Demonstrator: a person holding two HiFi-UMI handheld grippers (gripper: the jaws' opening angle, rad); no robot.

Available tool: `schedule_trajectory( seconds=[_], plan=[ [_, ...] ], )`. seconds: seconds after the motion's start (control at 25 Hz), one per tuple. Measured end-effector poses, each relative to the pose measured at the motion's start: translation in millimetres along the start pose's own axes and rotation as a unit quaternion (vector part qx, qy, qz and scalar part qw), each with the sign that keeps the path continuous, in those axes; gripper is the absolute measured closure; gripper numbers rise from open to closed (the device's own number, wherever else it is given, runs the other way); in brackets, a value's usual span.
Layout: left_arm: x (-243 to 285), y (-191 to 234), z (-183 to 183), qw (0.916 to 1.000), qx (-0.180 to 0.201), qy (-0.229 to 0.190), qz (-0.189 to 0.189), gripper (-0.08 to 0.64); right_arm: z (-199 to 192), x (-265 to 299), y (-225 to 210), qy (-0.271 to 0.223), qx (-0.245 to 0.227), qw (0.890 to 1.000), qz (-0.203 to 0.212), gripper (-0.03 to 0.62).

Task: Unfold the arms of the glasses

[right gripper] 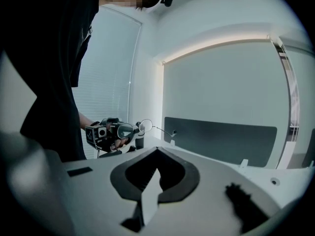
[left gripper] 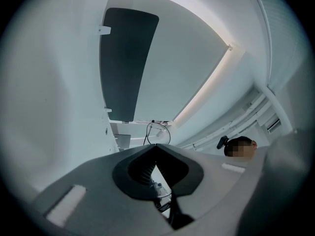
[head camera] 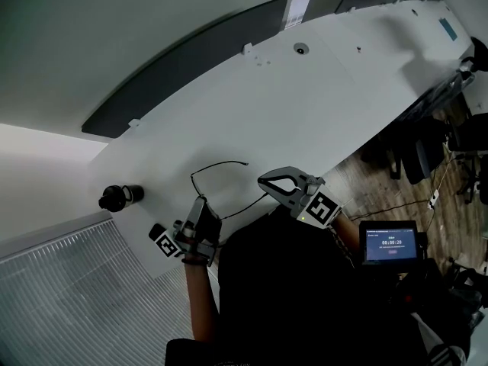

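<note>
One dark cylinder [head camera: 120, 197] near the glasses [right gripper: 124, 130]

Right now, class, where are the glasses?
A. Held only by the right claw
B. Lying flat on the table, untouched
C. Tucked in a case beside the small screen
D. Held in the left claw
D: the left claw is shut on the wire-framed glasses and holds them clear of the white table. The right gripper view shows the same grip from the side.
</note>
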State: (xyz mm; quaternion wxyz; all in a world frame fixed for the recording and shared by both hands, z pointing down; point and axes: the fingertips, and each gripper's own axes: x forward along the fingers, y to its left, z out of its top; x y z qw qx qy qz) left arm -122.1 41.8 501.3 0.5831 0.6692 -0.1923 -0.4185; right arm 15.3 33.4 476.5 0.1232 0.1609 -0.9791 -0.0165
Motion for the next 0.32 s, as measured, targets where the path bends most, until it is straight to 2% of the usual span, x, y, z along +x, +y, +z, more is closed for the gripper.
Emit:
schedule_trajectory(
  seconds=[0.32],
  plan=[
    [0.9,-3.4,-1.0,1.0000,0.004,0.001,-0.005,0.551,-2.7,-4.0,-5.6,0.009,0.004,1.000,-0.012,0.584]
  ],
)
